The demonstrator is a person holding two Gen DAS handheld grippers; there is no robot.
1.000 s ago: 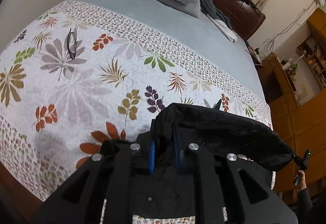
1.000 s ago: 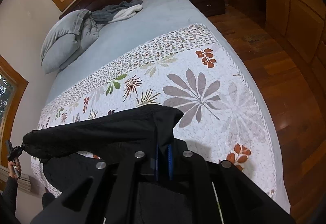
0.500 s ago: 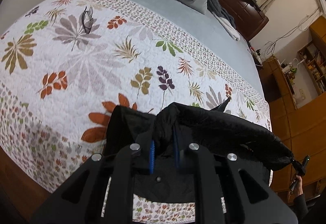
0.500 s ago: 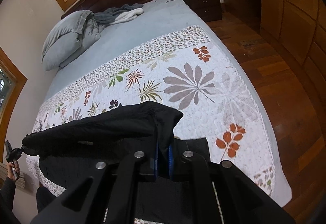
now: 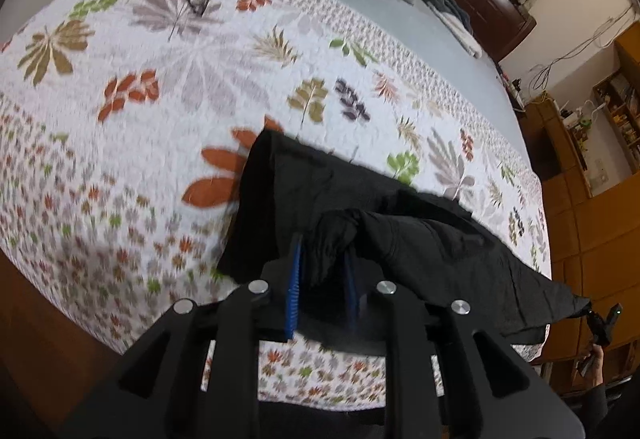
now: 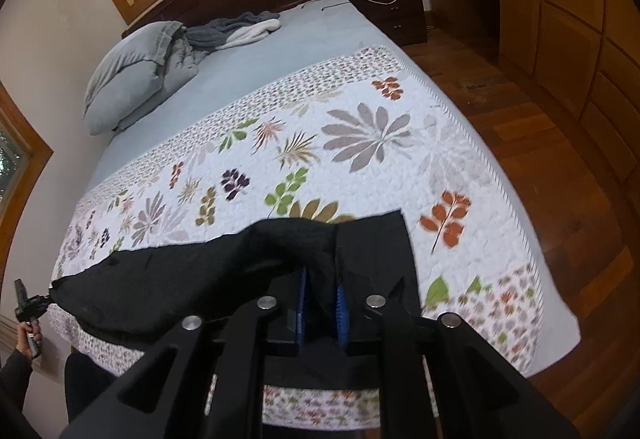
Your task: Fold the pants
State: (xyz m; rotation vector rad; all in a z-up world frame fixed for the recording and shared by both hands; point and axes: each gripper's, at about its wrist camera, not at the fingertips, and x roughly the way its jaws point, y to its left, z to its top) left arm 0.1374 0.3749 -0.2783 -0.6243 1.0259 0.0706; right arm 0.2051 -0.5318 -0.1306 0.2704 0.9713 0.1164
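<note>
The black pants (image 5: 420, 235) lie across the foot of the bed, on the leaf-print quilt (image 5: 168, 111), stretched between both grippers. The left gripper (image 5: 320, 275) has a bunch of the fabric between its blue fingers (image 5: 294, 287), which have just been opening slightly; the pads seem to touch the cloth, though blur makes this uncertain. The right gripper (image 6: 322, 299) likewise pinches a fold while its jaws ease apart. Grey pillows (image 6: 128, 75) sit toward ten o'clock in the right view.
</note>
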